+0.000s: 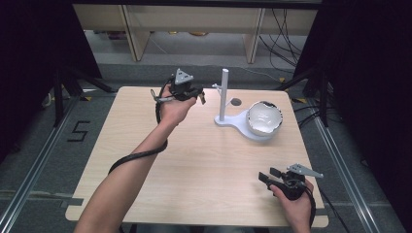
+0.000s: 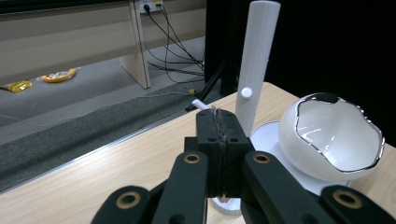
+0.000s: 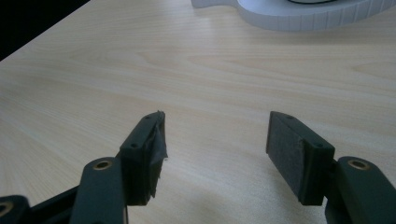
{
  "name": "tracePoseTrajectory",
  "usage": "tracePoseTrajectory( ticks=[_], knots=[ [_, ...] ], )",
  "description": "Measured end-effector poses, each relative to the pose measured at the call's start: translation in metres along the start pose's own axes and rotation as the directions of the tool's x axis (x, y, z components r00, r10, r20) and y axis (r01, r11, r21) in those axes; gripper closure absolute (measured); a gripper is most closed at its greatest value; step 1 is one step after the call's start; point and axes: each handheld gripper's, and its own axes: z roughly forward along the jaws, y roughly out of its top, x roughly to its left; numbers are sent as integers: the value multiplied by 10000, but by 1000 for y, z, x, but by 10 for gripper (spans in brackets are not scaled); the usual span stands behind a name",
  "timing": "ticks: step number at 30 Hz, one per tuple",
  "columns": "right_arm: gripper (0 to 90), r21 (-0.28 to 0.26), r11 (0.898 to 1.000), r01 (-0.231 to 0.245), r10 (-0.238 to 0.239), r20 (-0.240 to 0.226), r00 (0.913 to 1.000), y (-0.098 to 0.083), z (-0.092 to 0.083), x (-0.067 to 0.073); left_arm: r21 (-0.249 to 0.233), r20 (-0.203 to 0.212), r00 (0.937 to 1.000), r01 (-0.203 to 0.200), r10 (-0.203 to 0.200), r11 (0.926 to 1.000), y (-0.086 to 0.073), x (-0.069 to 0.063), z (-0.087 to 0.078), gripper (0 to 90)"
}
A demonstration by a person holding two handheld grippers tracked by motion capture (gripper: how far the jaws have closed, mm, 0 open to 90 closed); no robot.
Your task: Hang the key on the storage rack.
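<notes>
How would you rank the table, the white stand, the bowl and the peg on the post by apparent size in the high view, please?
1. Table
2. White stand, post and base together
3. Bowl, roughly as wide as the stand's base
4. Peg

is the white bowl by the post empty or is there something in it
Empty. The glossy white jagged-rimmed bowl on the white stand base shows only bare white inside, in the left gripper view and the high view.
</notes>
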Motion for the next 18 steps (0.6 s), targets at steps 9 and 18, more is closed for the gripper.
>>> tracePoseTrajectory(
  ticks=[9,18],
  knots=[
    [387,-87,9996,-278,276,-169,9995,-1,1,2,-61,-68,10000,47,-48,10000,7,-7,10,890],
    [387,104,9988,-478,479,-88,9988,0,-1,3,-72,-75,10000,-41,40,10000,12,-16,18,889]
  ],
)
